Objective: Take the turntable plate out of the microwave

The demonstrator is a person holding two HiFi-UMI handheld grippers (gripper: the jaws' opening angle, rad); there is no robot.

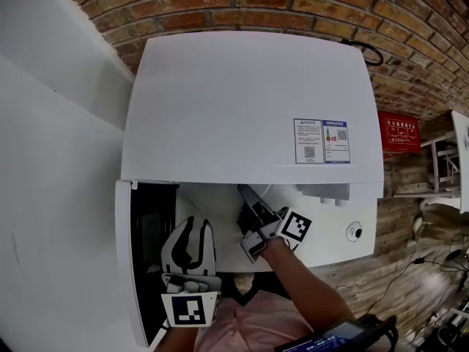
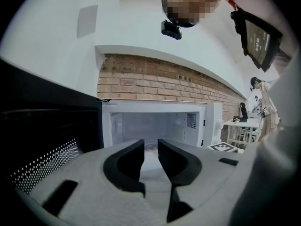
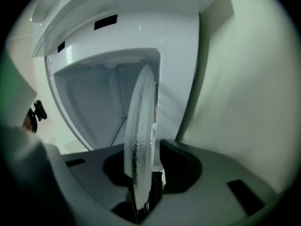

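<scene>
Right tongs: the right gripper (image 3: 145,149), rolled onto its side, is straddling the rim of the round clear glass turntable plate (image 3: 141,121). Its jaws are standing slack, with a sliver of gap showing on 1 side, so they are not clamping.
Left tongs: the left gripper (image 2: 150,142) is waiting released and empty at 7 o'clock of the right one in the head view, aiming into the cavity.
Plate: it is lying in the mouth of the boxy white microwave (image 1: 242,101), not yet out.
Door: the dark-windowed microwave door (image 1: 124,255) is hanging open at 9 o'clock of the cavity.
Slip risk: pulling with loose jaws is likely leaving the slick glass behind, or letting it slide off and drop.
Tilt risk: a grip on 1 rim is probably levering the plate downward, since the far edge is getting no support.
Knock risk: the plate may be clipping the cavity frame on its way out.
</scene>
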